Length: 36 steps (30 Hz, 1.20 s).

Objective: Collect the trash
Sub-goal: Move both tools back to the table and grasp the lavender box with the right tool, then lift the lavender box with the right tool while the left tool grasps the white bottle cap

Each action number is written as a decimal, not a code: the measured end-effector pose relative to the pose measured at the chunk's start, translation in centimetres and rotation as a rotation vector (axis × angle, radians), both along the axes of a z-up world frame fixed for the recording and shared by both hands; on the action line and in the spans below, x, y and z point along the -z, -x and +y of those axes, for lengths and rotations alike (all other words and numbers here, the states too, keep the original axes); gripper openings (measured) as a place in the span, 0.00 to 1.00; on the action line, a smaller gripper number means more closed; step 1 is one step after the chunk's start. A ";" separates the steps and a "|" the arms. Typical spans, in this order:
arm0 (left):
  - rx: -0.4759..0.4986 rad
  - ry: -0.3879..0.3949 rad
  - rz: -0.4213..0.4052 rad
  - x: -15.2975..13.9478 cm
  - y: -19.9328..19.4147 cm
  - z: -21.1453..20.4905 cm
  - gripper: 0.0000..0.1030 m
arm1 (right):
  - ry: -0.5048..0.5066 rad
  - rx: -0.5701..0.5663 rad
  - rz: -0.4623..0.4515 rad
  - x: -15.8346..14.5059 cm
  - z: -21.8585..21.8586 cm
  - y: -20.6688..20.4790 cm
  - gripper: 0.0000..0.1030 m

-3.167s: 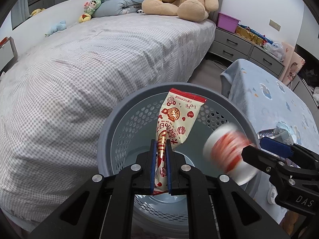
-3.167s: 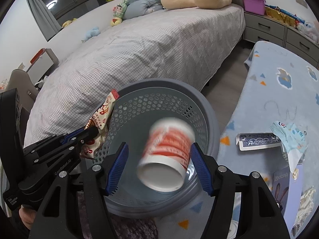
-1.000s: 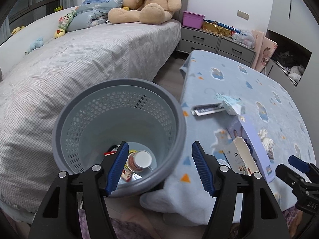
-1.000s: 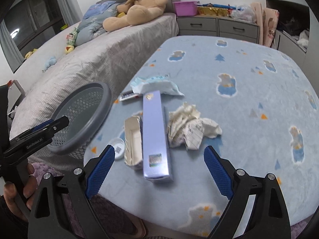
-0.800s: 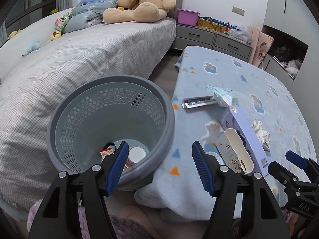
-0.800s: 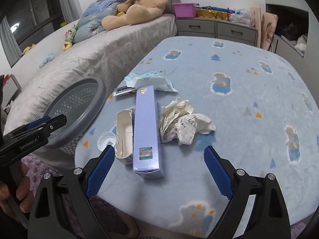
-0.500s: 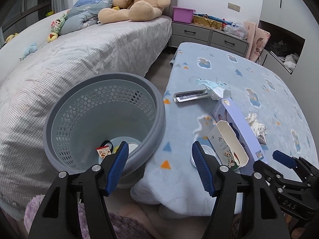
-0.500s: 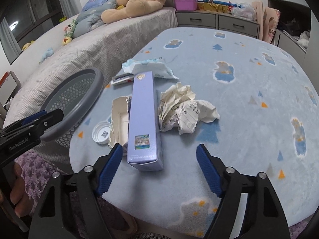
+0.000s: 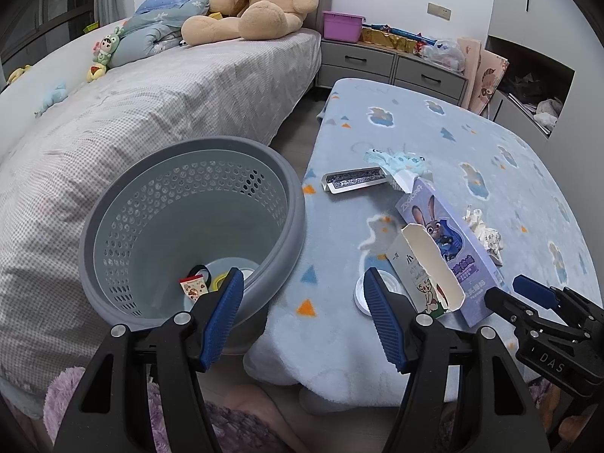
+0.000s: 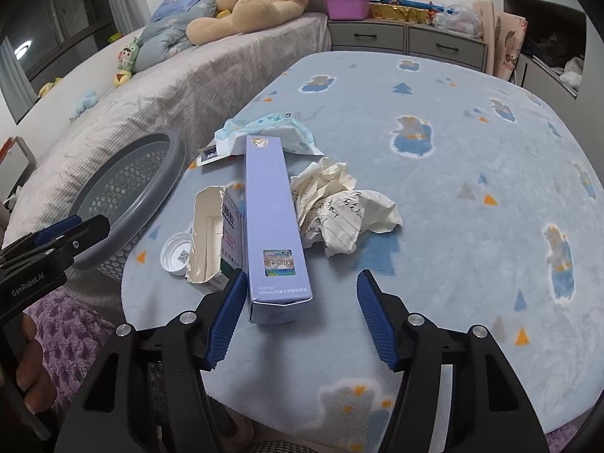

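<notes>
A grey perforated bin [image 9: 294, 204] stands beside the blue blanket-covered table [image 10: 453, 173], with a red-white wrapper [image 9: 192, 287] at its bottom. My left gripper [image 9: 302, 287] hangs open over the bin's near rim, with nothing between its fingers. On the table lie a long purple box [image 10: 271, 219], a torn white carton [image 10: 205, 238], crumpled paper [image 10: 339, 204] and a white lid [image 10: 175, 253]. My right gripper [image 10: 301, 283] is closing its jaws around the purple box's near end. The left pad sits beside the box and the right pad stands well apart.
A blue wipes pack [image 10: 264, 132] and a dark flat packet [image 9: 355, 181] lie farther back on the table. A bed [image 9: 170, 87] with a teddy bear [image 9: 256, 3] runs along the left. Grey drawers [image 9: 392, 64] stand behind. A person's hand [image 10: 26, 370] holds the left gripper.
The right gripper's jaws have narrowed and come down to the purple box's near end. The left gripper let go of the wrapper earlier; it has since drifted slightly right, still open.
</notes>
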State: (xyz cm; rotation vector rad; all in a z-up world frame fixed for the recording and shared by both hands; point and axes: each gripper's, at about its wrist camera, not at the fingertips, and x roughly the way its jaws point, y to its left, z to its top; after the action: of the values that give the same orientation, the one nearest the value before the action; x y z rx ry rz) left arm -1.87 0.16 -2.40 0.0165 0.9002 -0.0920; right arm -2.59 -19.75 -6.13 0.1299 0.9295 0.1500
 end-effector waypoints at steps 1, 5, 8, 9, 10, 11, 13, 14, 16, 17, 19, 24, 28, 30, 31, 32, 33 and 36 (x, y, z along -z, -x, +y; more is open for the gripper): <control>0.000 0.000 0.001 0.0 0.0 0.0 0.62 | -0.001 -0.009 0.001 0.1 0.2 -0.1 0.57; 0.007 -0.004 0.007 0.1 0.0 -0.2 0.62 | 0.015 -0.043 0.015 0.4 1.4 -0.8 0.47; 0.012 -0.004 0.008 0.1 0.0 -0.4 0.62 | 0.030 -0.063 0.020 0.7 2.3 -1.4 0.37; 0.013 -0.004 0.008 0.2 -0.1 -0.3 0.62 | 0.032 -0.068 0.023 0.8 2.5 -1.5 0.33; 0.013 -0.005 0.008 0.2 -0.1 -0.3 0.62 | 0.035 -0.072 0.025 0.9 2.7 -1.7 0.33; 0.014 -0.005 0.009 0.2 -0.2 -0.3 0.62 | 0.039 -0.077 0.025 0.9 2.9 -1.8 0.32; 0.014 -0.003 0.010 0.3 -0.2 -0.3 0.62 | 0.046 -0.083 0.025 1.0 3.3 -2.1 0.32; 0.014 -0.003 0.012 0.3 -0.2 -0.3 0.62 | 0.049 -0.085 0.024 1.0 3.4 -2.2 0.32; 0.014 -0.001 0.015 0.4 -0.3 -0.2 0.62 | 0.051 -0.089 0.023 1.1 3.6 -2.6 0.32; 0.014 -0.001 0.016 0.5 -0.4 -0.2 0.62 | 0.050 -0.090 0.025 1.1 3.7 -2.8 0.32; 0.015 -0.001 0.020 0.6 -0.5 -0.2 0.62 | 0.052 -0.092 0.032 1.2 3.8 -3.1 0.31; 0.018 -0.002 0.025 0.8 -0.6 -0.3 0.62 | 0.042 -0.097 0.051 1.5 4.0 -4.3 0.33; 0.021 -0.004 0.026 0.9 -0.6 -0.4 0.62 | 0.020 -0.099 0.059 1.7 4.1 -5.4 0.35; 0.023 -0.006 0.028 1.0 -0.6 -0.4 0.62 | 0.013 -0.098 0.058 1.6 4.1 -6.0 0.36; 0.023 -0.006 0.028 1.0 -0.6 -0.5 0.62 | 0.009 -0.101 0.055 1.6 4.2 -6.2 0.36; 0.023 -0.007 0.029 1.0 -0.6 -0.5 0.62 | 0.007 -0.104 0.052 1.6 4.4 -6.4 0.36; 0.024 -0.007 0.031 1.1 -0.6 -0.6 0.62 | 0.009 -0.106 0.049 1.6 4.5 -6.6 0.36; 0.027 -0.011 0.033 1.2 -0.6 -0.8 0.62 | 0.015 -0.109 0.044 1.6 4.8 -7.1 0.36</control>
State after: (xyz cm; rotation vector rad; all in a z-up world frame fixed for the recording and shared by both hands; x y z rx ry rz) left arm -1.31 -0.64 -3.59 0.0377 0.9337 -0.1130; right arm 4.53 -14.92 -7.72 0.0685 0.9816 0.2419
